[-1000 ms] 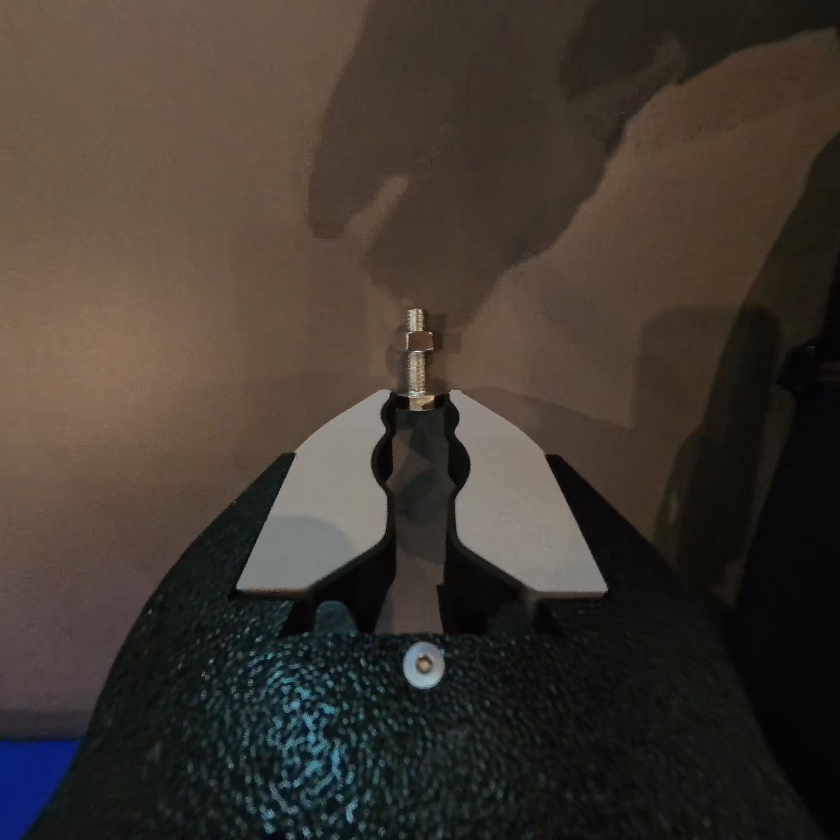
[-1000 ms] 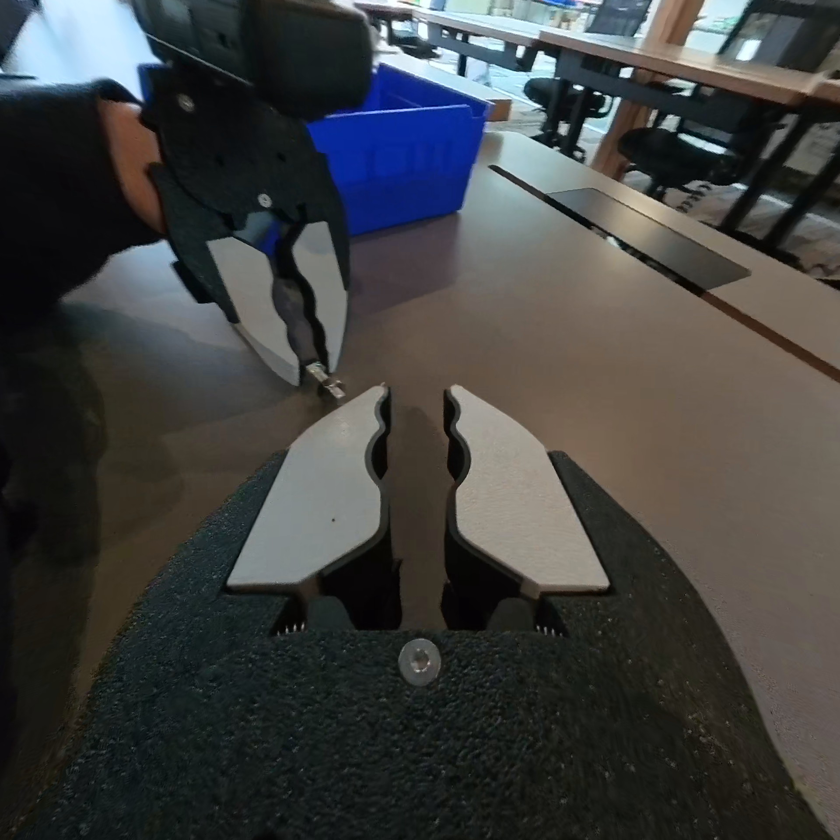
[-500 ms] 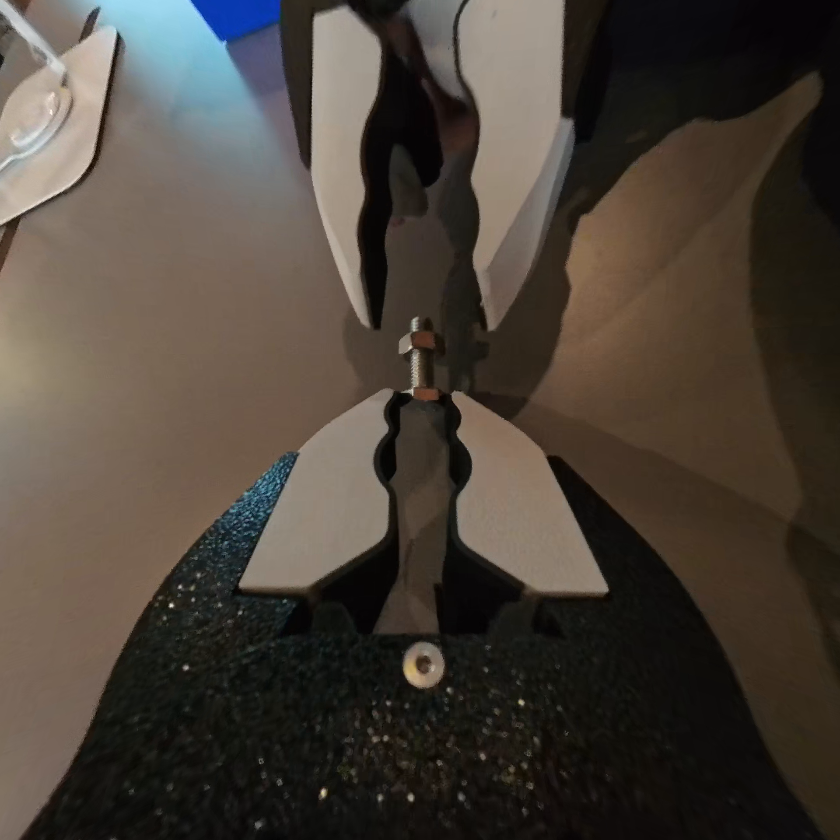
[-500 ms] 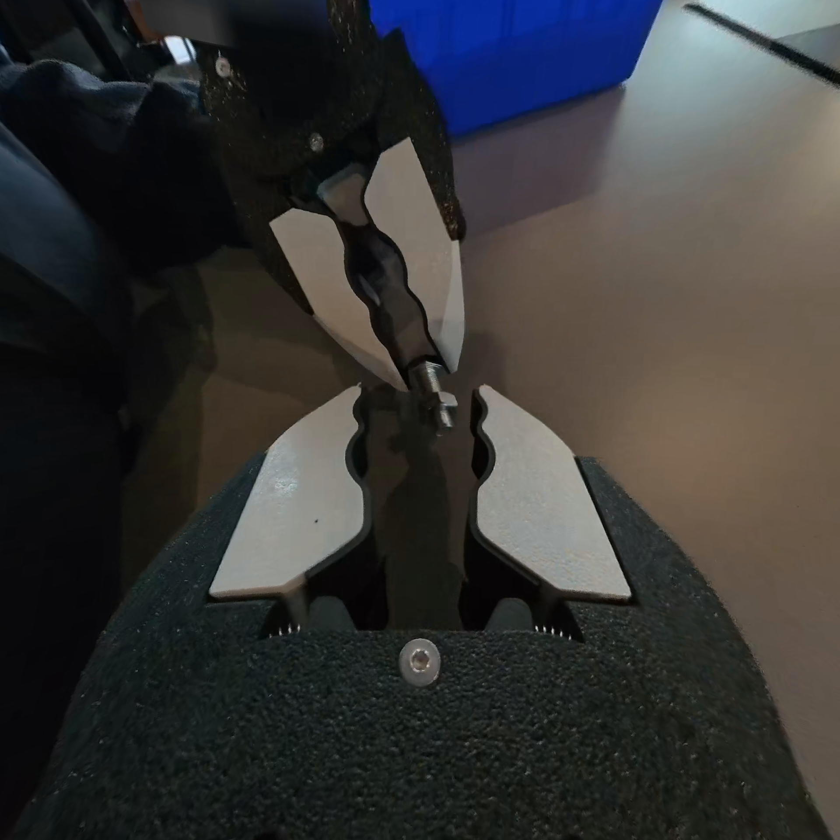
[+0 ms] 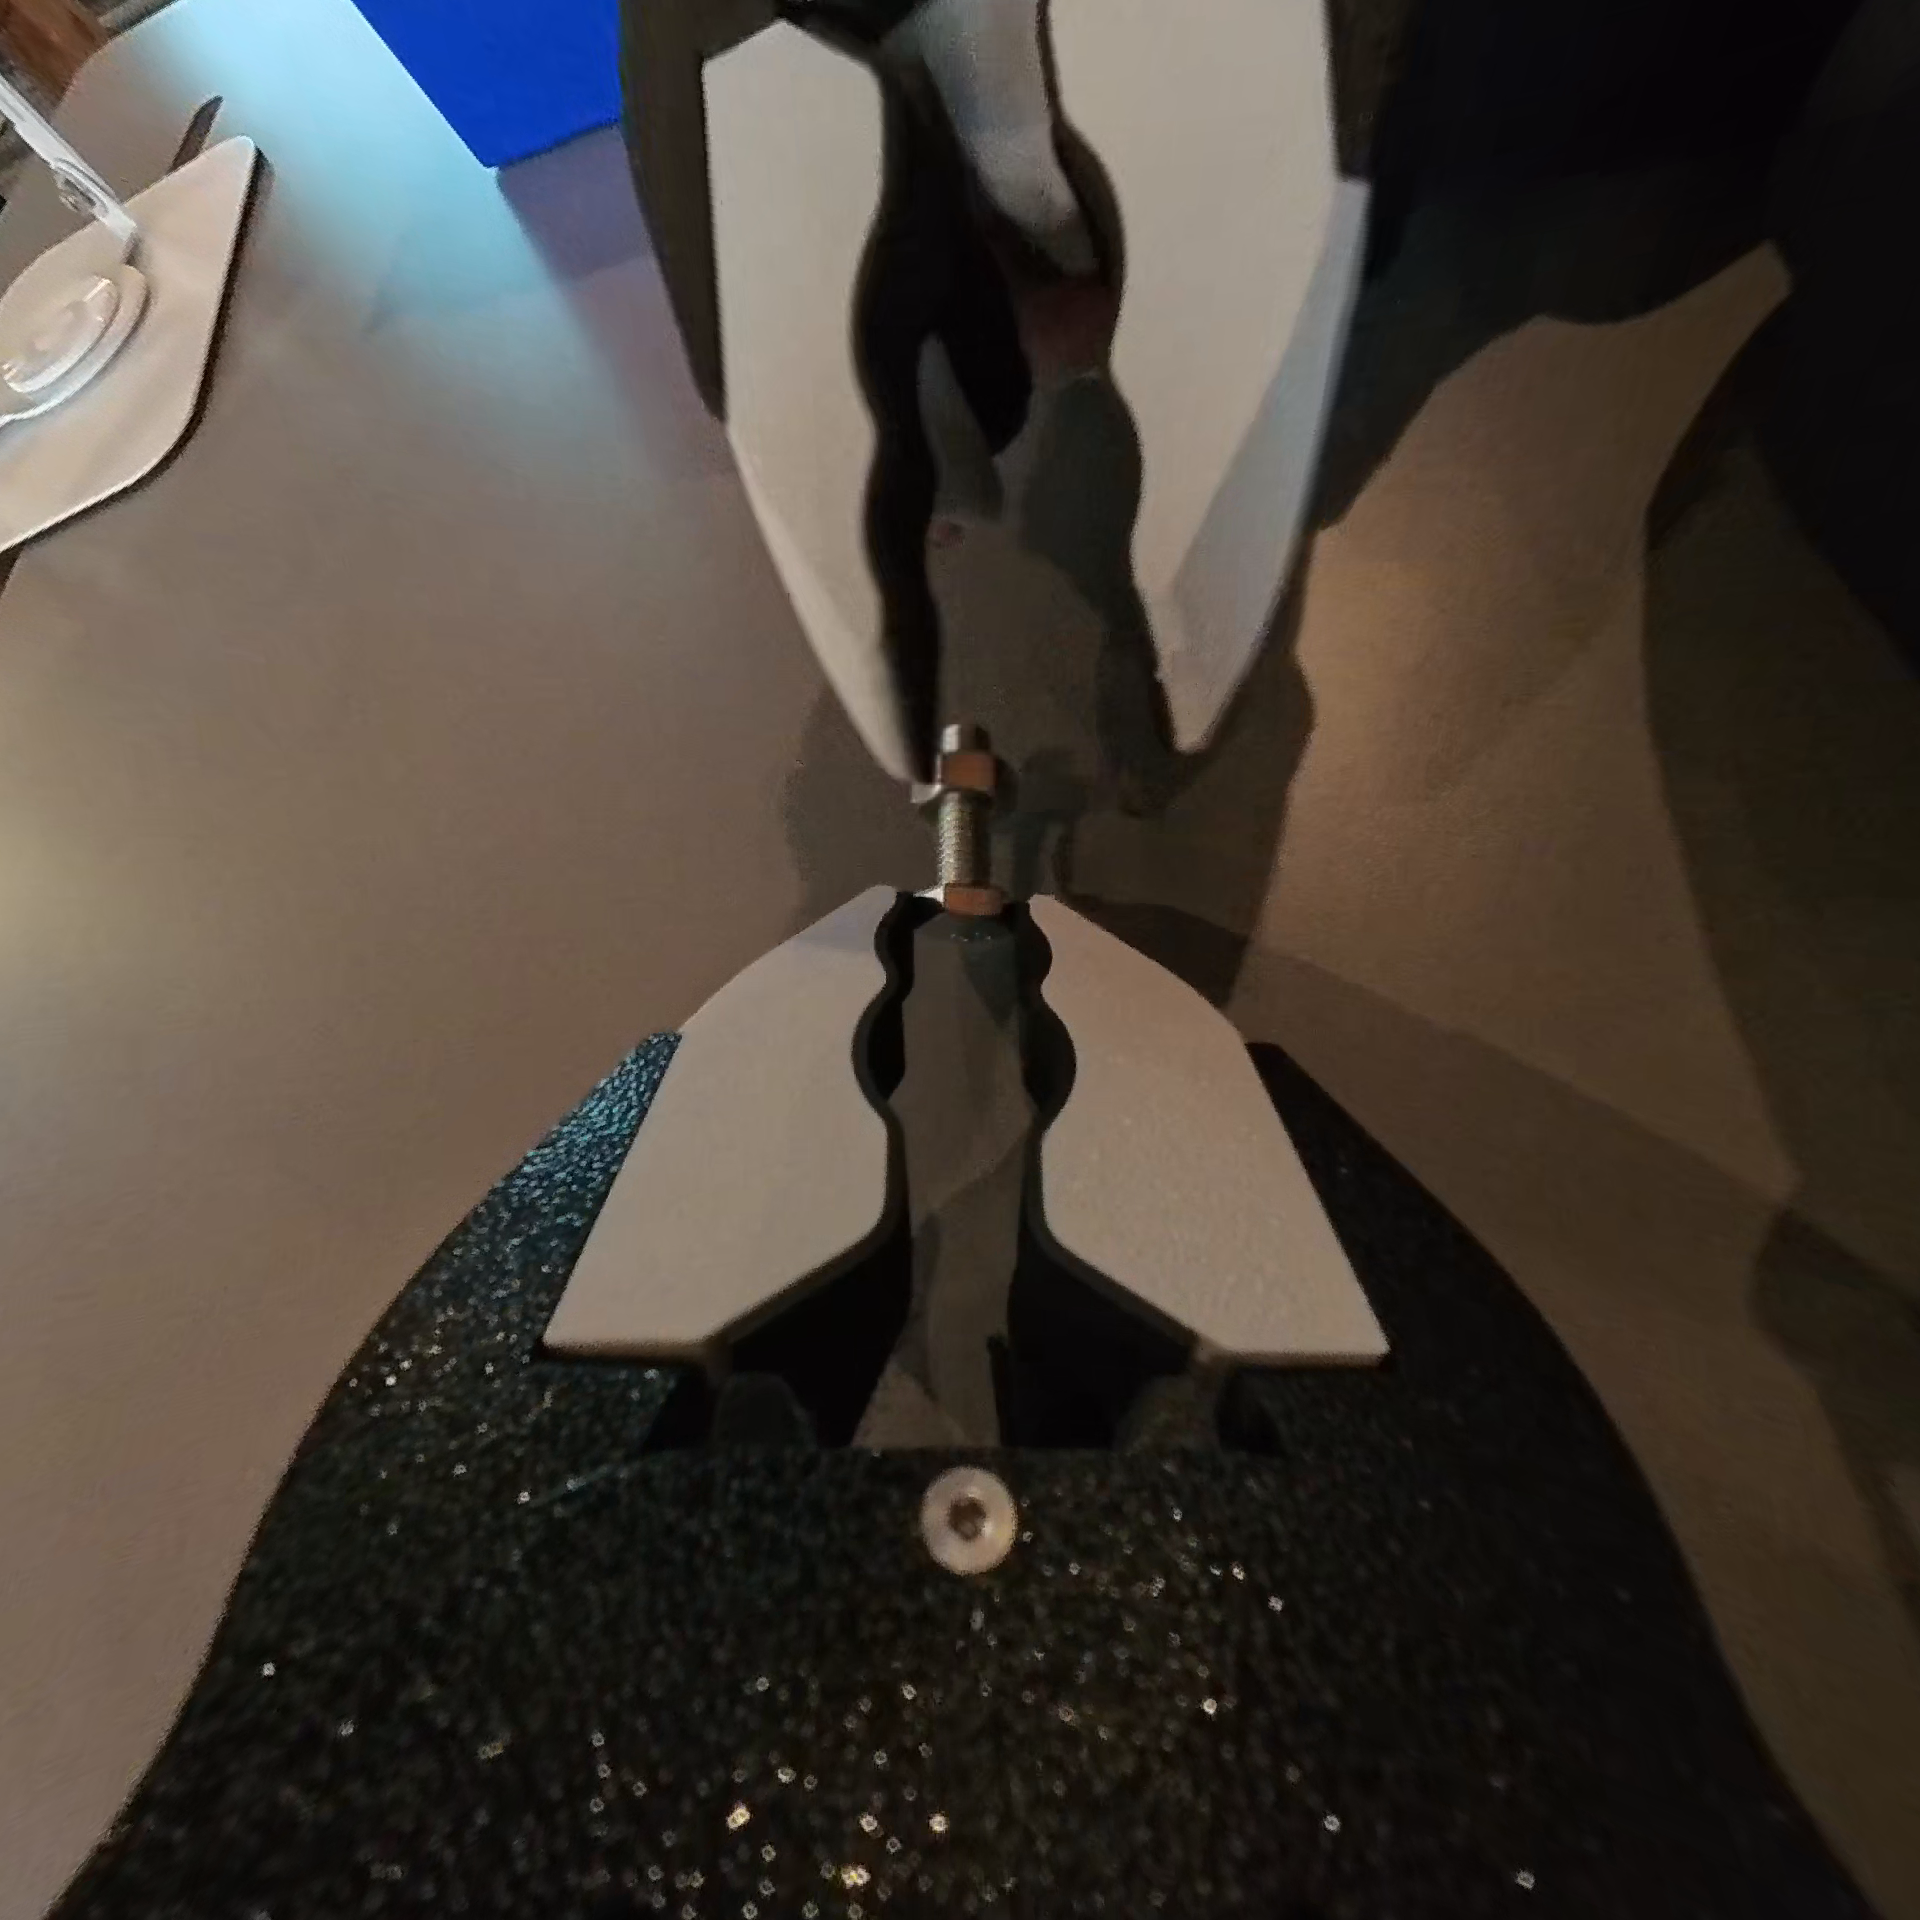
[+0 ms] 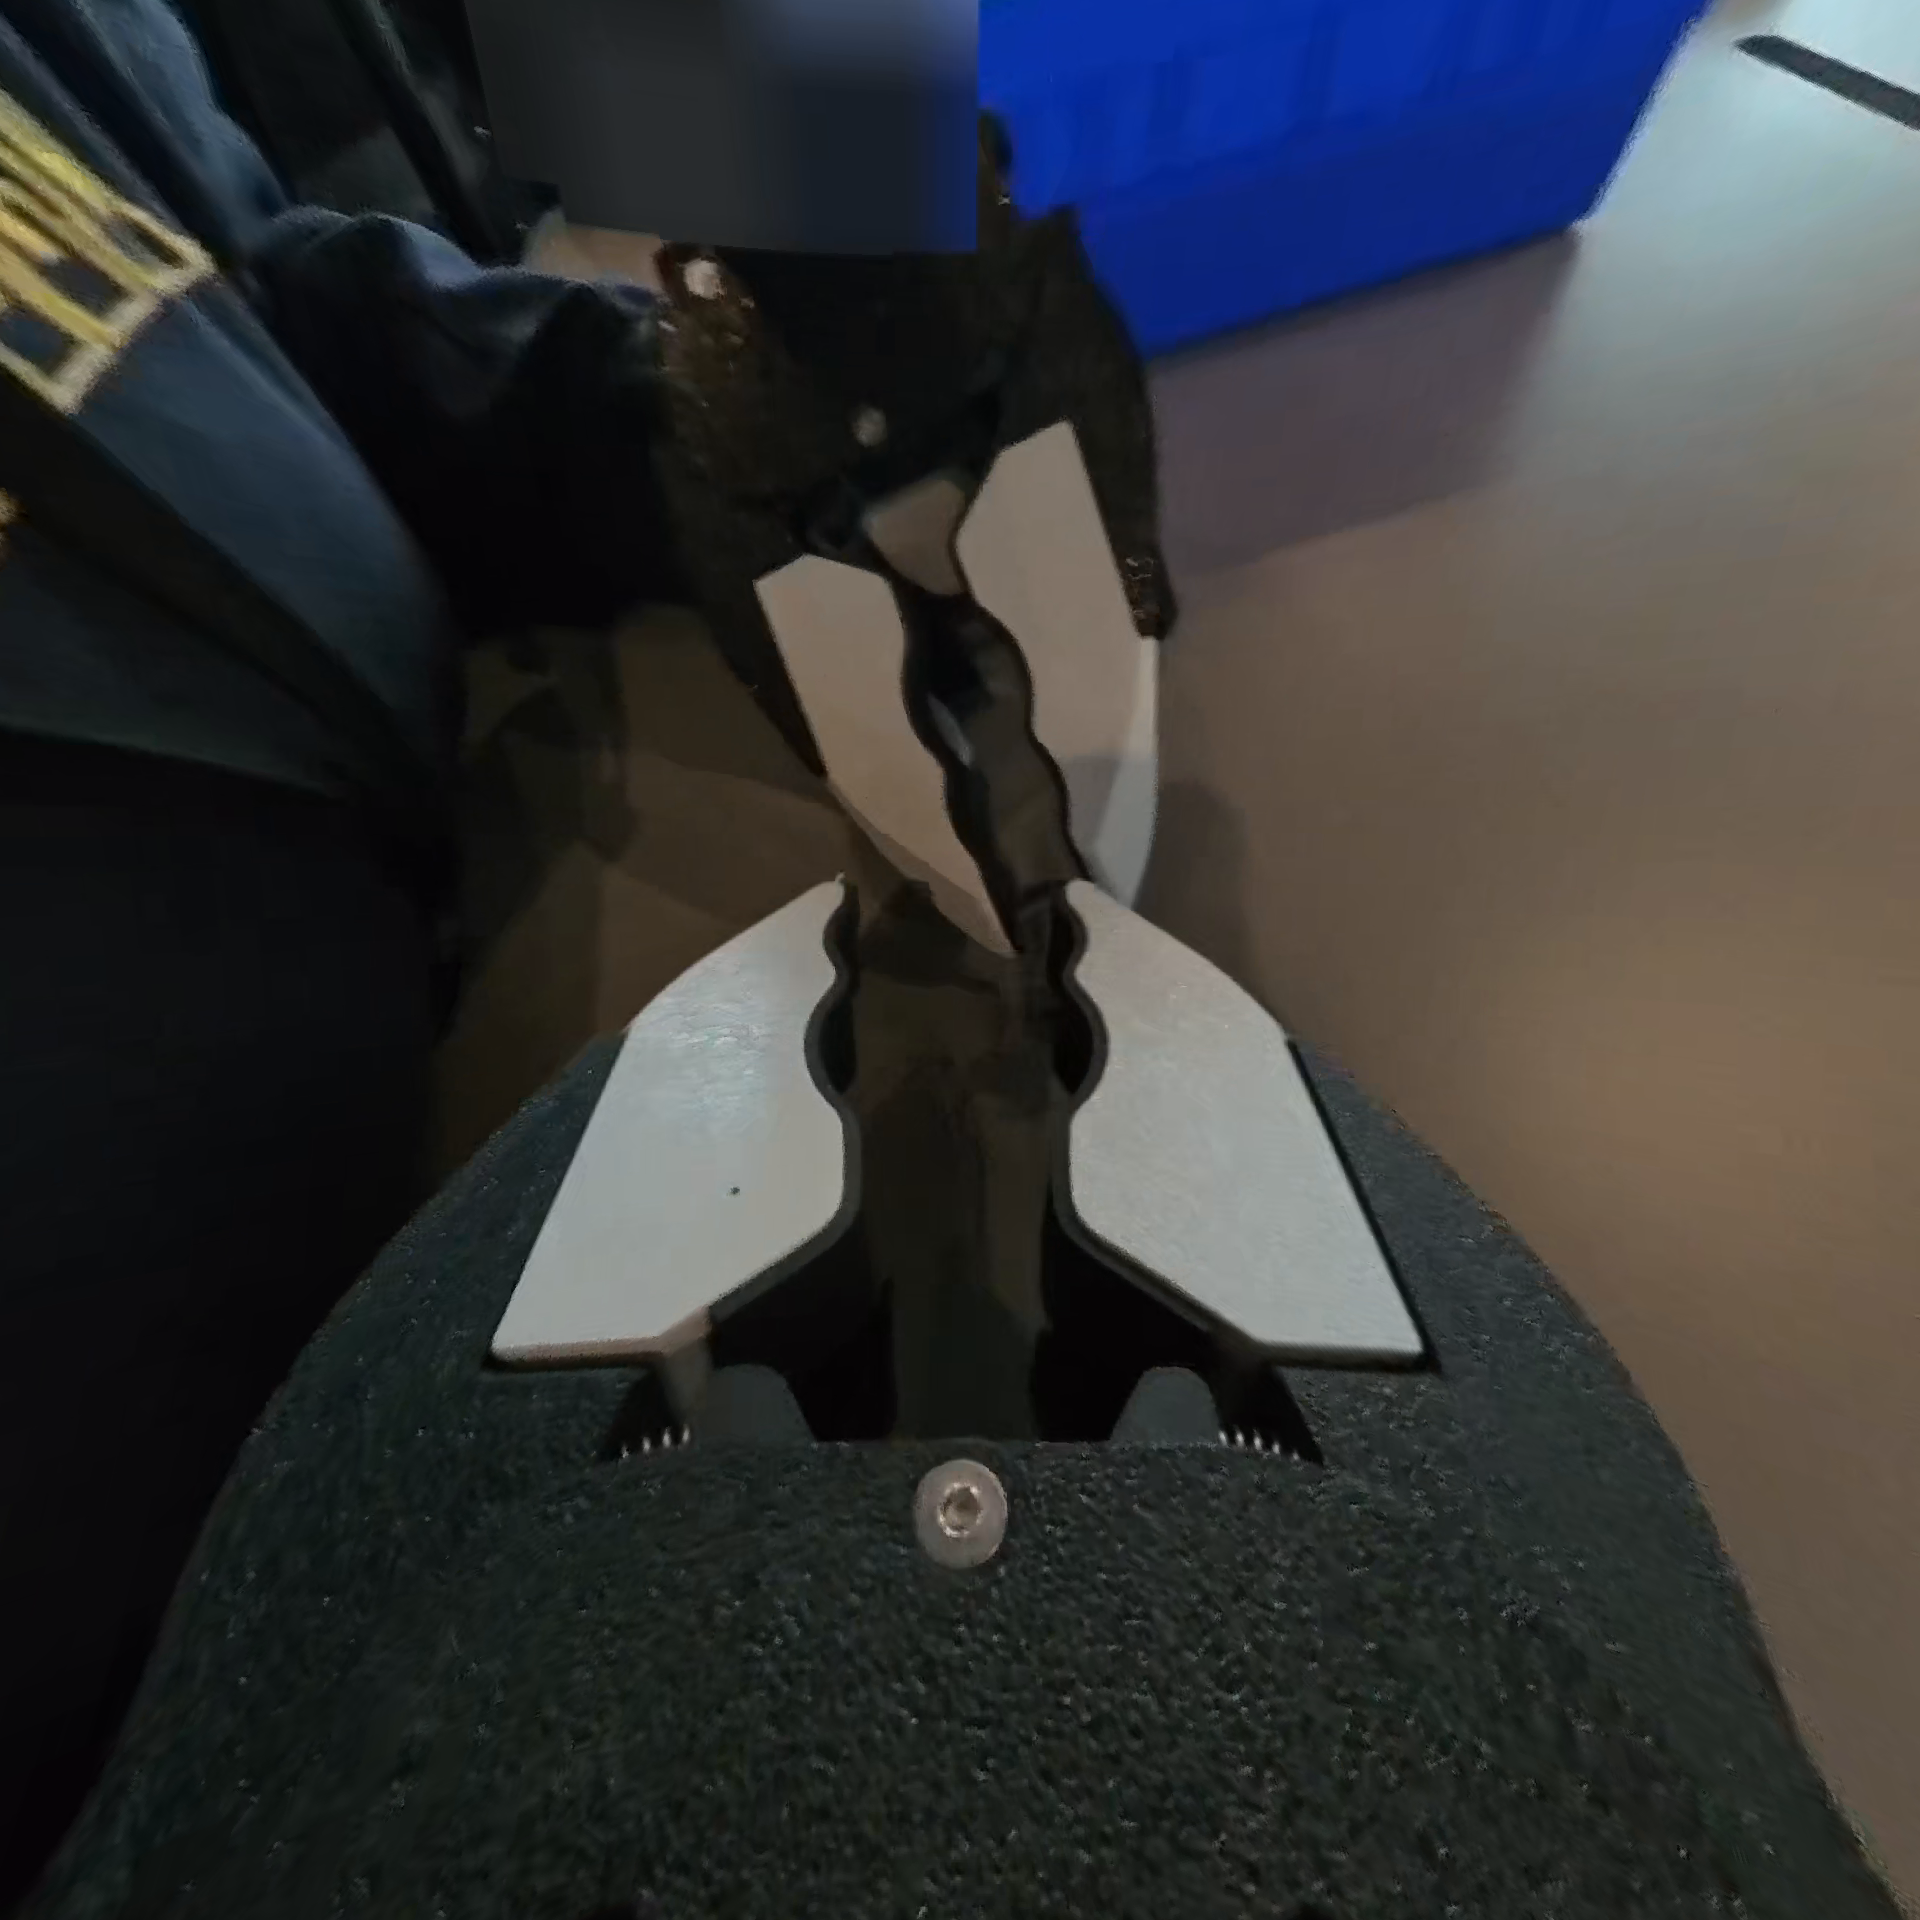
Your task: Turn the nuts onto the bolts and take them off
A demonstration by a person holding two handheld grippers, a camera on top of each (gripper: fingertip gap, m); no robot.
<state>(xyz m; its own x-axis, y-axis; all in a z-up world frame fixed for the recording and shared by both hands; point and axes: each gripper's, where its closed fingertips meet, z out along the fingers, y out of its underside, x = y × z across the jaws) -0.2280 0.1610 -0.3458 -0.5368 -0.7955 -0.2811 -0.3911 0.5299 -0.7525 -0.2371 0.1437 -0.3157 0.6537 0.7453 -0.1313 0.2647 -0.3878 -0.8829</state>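
Two handheld grippers meet tip to tip over a brown table (image 5: 416, 727). At the far left of the left wrist view lie a pale mat (image 5: 114, 343) and a clear glass piece (image 5: 52, 301) resting on it; farther in, at the far edge, is part of a blue bin (image 5: 530, 73). In the centre, the left gripper (image 5: 961, 909) has its fingers drawn narrow, clamped on the head end of a small silver bolt (image 5: 956, 842) that points away from the camera. A nut (image 5: 966, 774) sits near the bolt's far tip. The right gripper (image 5: 1039, 748) reaches in from the far side with its fingers moderately apart; its finger (image 5: 810, 416) on the left of the picture touches or nearly touches the nut, while the other stands clear to the right. To the right are only dark shadows on the table. The right wrist view shows the same meeting, but the bolt is hidden in shadow there, with a dark sleeve (image 6: 447, 343) at left. Likely risk: because the nut sits off-centre in the gap, closing may push the bolt sideways, tilt it in the left grip, or catch the threads instead of the nut's flats, so the turn slips.
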